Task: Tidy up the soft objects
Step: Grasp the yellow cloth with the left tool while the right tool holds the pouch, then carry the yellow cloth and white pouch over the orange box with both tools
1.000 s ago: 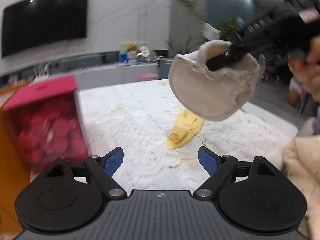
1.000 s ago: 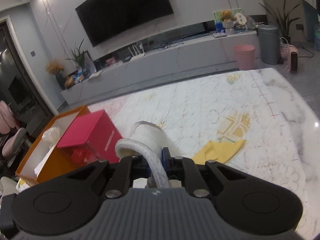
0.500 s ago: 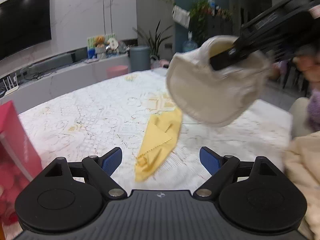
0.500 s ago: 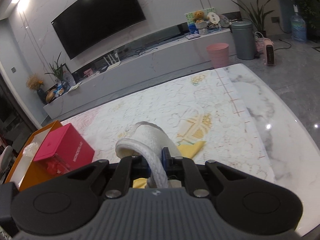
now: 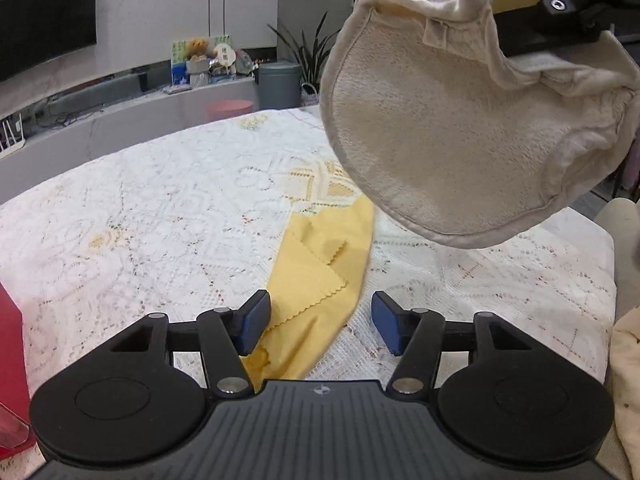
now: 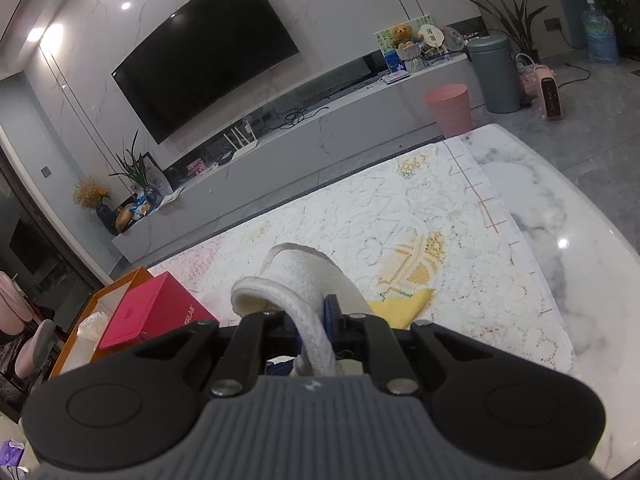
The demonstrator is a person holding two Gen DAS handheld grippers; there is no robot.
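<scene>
Your left gripper (image 5: 318, 326), jaws closing with nothing pinched yet, straddles the limp yellow cloth (image 5: 320, 276) lying mid-table toward the right edge of the lace cover (image 5: 160, 208); bite its folded near end, while your right gripper (image 6: 316, 322) pinches the soft cream mitt (image 6: 304, 280) aloft.

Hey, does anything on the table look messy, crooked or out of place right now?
The yellow cloth lies crumpled on the lace tablecloth, one zigzag-edged corner folded over itself, between the closing jaws of the left gripper. The right gripper holds the cream mitt bunched up above the table.
</scene>
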